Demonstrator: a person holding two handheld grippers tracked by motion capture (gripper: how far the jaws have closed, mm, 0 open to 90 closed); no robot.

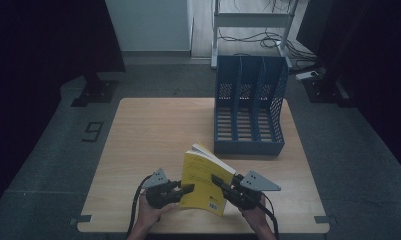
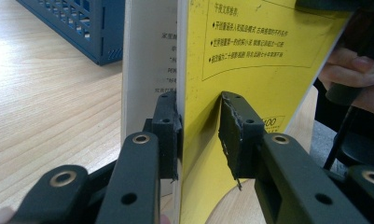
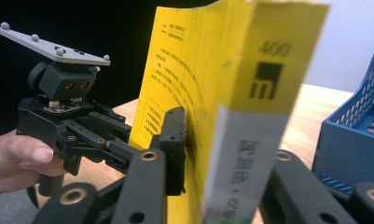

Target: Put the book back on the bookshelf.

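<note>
Right hand-held gripper (image 1: 223, 184): jaws clamped on the spine end of the yellow book (image 1: 204, 185), one pad flat against the cover (image 3: 175, 140), the spine running up between the two jaws in the right gripper view. This looks like the grip that carries the weight, taken at the stiff bound edge so the book stays upright and does not flop. Left hand-held gripper (image 1: 187, 189): jaws straddle the book's other edge; in the left gripper view one pad (image 2: 168, 130) lies against the page block and the other (image 2: 236, 135) stands just off the yellow cover, a sliver of gap showing, so this one is apart, not pinching. Probably it is there as a guide, keeping the cover from fanning open and steadying the tilt, or it is regrasping. Book: held on edge above the near middle of the worktop (image 1: 148, 140), between the two grippers, cover facing the person, top corner leaning toward the far right. That lean points at the blue file rack (image 1: 249, 107), which stands on the far right of the worktop, its slots open to the top and front and apparently holding nothing. Holding the book vertical with the spine gripped suits sliding it into one of those slots. Book and rack are near but not touching. A hand (image 3: 17, 161) wraps the left gripper's handle.
</note>
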